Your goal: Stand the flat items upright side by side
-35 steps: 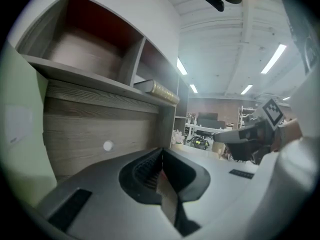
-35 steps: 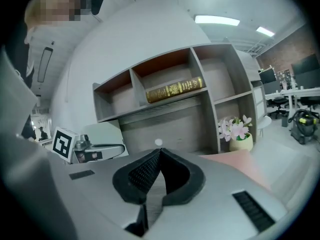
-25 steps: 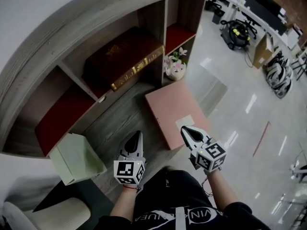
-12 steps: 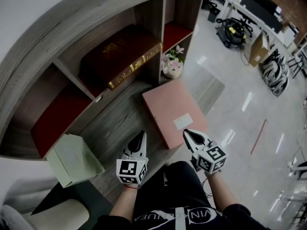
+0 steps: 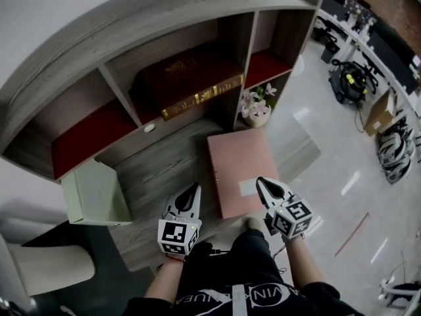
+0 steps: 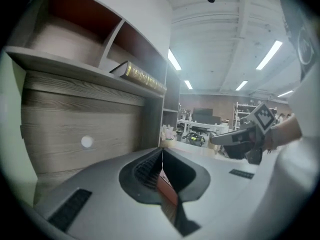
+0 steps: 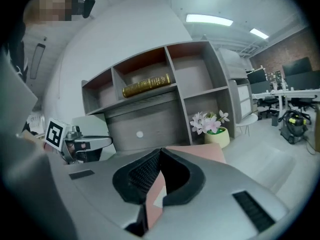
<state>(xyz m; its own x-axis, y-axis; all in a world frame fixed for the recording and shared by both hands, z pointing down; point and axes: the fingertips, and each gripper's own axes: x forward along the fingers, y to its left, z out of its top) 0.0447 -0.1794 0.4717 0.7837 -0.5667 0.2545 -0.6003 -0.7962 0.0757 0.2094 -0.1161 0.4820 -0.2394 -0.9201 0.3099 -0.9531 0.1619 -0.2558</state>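
Note:
A pink flat folder (image 5: 243, 166) lies on the grey wooden desk (image 5: 164, 170), with a white label near its front edge. At the desk's left end sits a pale green flat box (image 5: 95, 193). A dark red book with a gold spine (image 5: 191, 84) lies flat in the shelf's middle compartment. My left gripper (image 5: 194, 188) is shut and empty over the bare desk, left of the folder. My right gripper (image 5: 261, 182) is also shut and empty, above the folder's near right corner. The folder (image 7: 200, 153) shows just beyond the right gripper (image 7: 160, 151); the left gripper (image 6: 161, 151) faces the shelf.
A grey shelf unit (image 5: 131, 38) with red-lined compartments backs the desk. A small pot of pink flowers (image 5: 258, 109) stands beside the folder's far end. A pale chair (image 5: 46, 268) is at lower left. Office floor with desks and equipment lies to the right.
The head view has swung, so the shelf, folder and flowers now sit further right and lower. Both grippers stay shut and keep about the same places by the desk's front.

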